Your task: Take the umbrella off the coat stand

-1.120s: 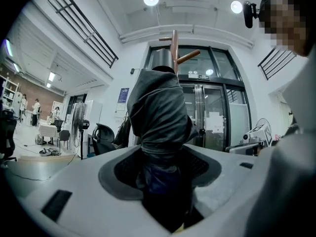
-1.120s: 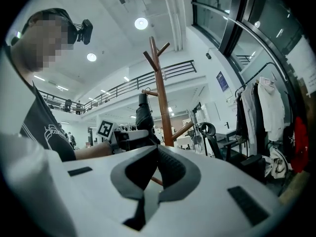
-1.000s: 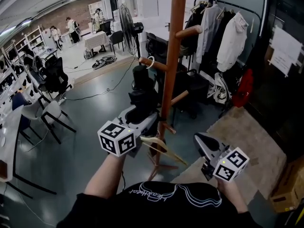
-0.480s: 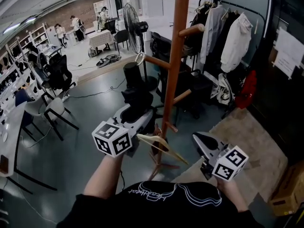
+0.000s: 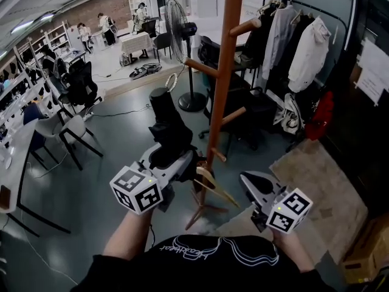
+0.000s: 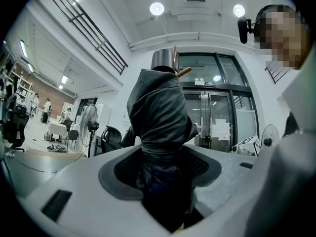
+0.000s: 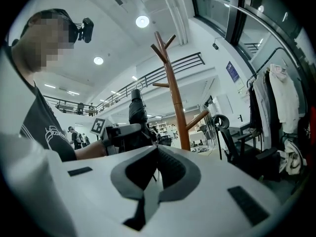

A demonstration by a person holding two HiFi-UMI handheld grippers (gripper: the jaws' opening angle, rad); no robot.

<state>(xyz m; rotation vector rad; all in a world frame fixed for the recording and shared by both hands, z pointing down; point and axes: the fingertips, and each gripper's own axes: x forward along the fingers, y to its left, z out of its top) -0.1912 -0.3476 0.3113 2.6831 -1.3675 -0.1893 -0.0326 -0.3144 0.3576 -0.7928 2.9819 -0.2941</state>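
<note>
A black folded umbrella (image 5: 166, 125) stands upright between the jaws of my left gripper (image 5: 177, 161), which is shut on its lower part. In the left gripper view the umbrella (image 6: 160, 127) fills the middle, wedged between the pads. Its wrist loop (image 5: 172, 81) hangs free, just left of the tip of a peg (image 5: 200, 68) on the brown wooden coat stand (image 5: 227, 72). My right gripper (image 5: 252, 184) is held low to the right of the stand's base, shut and empty. In the right gripper view, the stand (image 7: 174, 98) and the held umbrella (image 7: 137, 110) are ahead.
A wooden hanger (image 5: 211, 184) hangs low on the stand. A dark office chair (image 5: 246, 105) is behind the stand, and a pedestal fan (image 5: 176, 26) is farther back. A clothes rail with coats (image 5: 298, 47) is on the right. A rug (image 5: 319, 181) lies below it, and chairs (image 5: 76, 93) are on the left.
The umbrella's loop was over the peg tip; it has come off. My left gripper has carried the umbrella leftwards, away from the stand. The right gripper stayed nearly still.
</note>
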